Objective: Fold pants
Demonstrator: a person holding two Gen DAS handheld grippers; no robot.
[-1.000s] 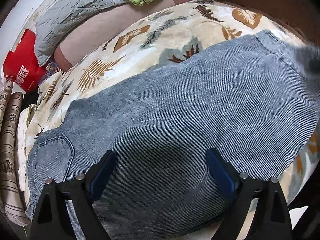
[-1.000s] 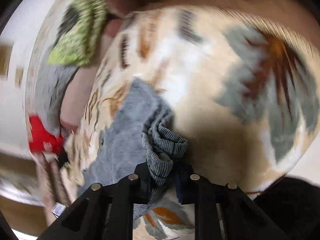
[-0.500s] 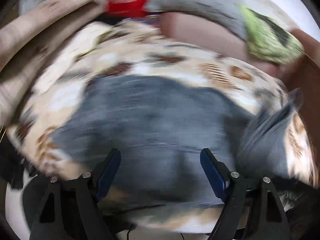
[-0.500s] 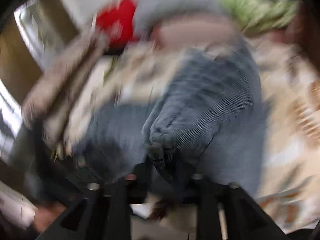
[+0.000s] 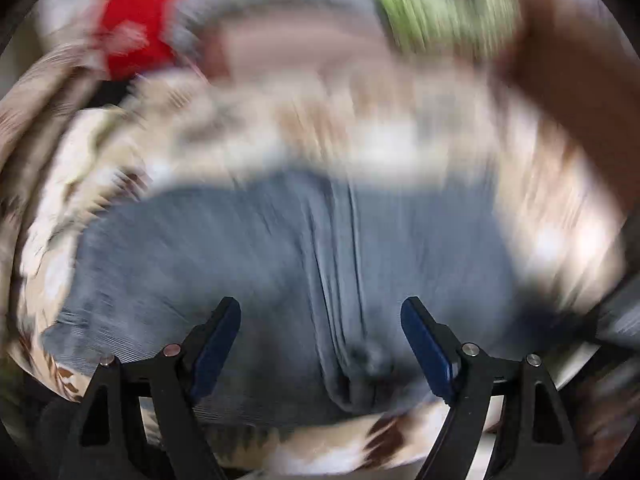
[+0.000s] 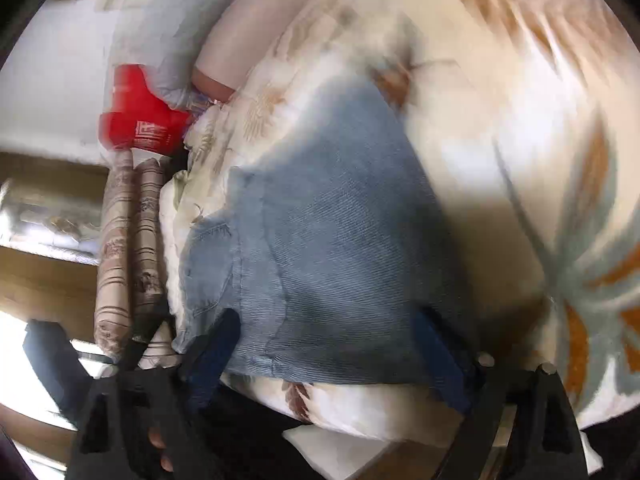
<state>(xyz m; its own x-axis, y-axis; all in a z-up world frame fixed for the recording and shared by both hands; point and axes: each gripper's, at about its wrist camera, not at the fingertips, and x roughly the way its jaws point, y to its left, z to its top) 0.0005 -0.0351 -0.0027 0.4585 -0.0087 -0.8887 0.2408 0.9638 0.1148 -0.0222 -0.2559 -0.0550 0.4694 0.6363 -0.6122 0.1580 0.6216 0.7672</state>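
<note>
The blue denim pants (image 6: pixel 320 248) lie folded over on a leaf-patterned blanket (image 6: pixel 500 128); a back pocket shows at their left end. In the blurred left wrist view the pants (image 5: pixel 280 256) fill the middle, with a bunched fold running down toward the near edge. My left gripper (image 5: pixel 320 344) is open and empty, just above the pants' near edge. My right gripper (image 6: pixel 332 356) is open and empty over the pants' near edge, its fingers either side of the cloth.
A red bag (image 6: pixel 136 120) and a grey pillow (image 6: pixel 176 40) lie at the far left, and a pink bolster (image 6: pixel 248 36) lies beside them. Rolled patterned fabric (image 6: pixel 116 248) stands left of the bed. A green cloth (image 5: pixel 440 4) lies at the back.
My right gripper was shut on a bunch of the pants and carried it over; it is now open and the cloth lies folded. Both cameras swung sharply.
</note>
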